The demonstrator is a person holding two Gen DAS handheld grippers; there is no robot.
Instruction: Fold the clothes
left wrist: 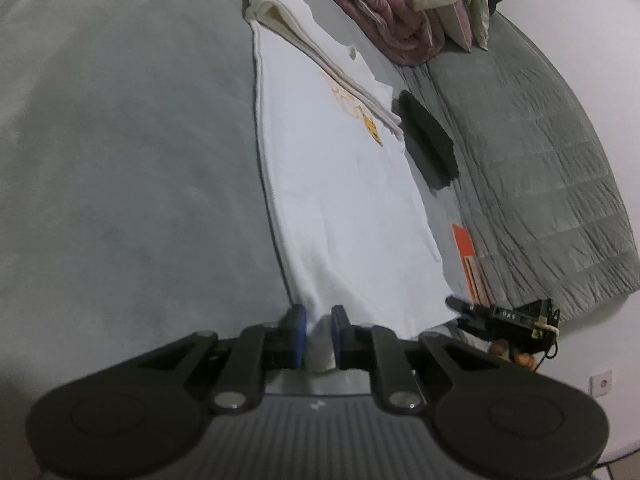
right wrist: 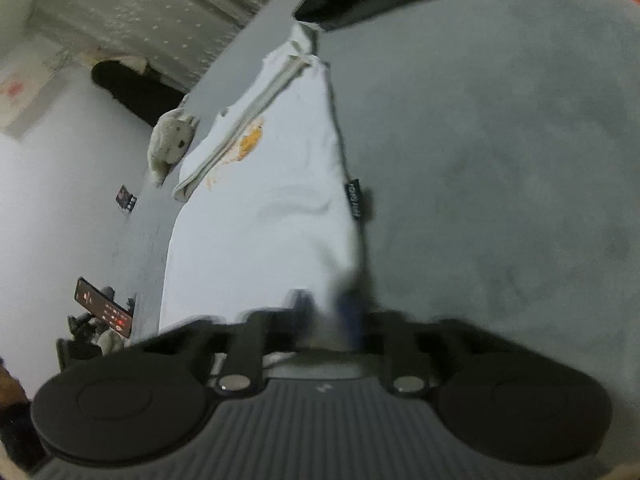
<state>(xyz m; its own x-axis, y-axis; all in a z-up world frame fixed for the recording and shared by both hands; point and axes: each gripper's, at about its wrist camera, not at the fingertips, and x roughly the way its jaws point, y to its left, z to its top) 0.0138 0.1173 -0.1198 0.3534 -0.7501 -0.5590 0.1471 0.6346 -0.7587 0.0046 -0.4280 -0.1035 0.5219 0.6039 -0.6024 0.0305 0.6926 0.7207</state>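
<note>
On grey bed (left wrist: 120, 160) | white shirt (left wrist: 340, 200) hem pinched | left side bare

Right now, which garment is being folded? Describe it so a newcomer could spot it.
On the grey bed cover, left of the quilted grey blanket, lies a long white T-shirt. Unlike the heaped mauve clothes beyond, it lies flat, with an orange-yellow print.

Bare grey bed surface (left wrist: 120, 160) lies open to the left of the white T-shirt (left wrist: 340, 200). On its right, passage is narrowed by a black folded item (left wrist: 428, 140), an orange-edged object (left wrist: 466, 248) and a quilted grey blanket (left wrist: 540, 160). A clothes pile (left wrist: 400, 12) blocks the far end.
</note>
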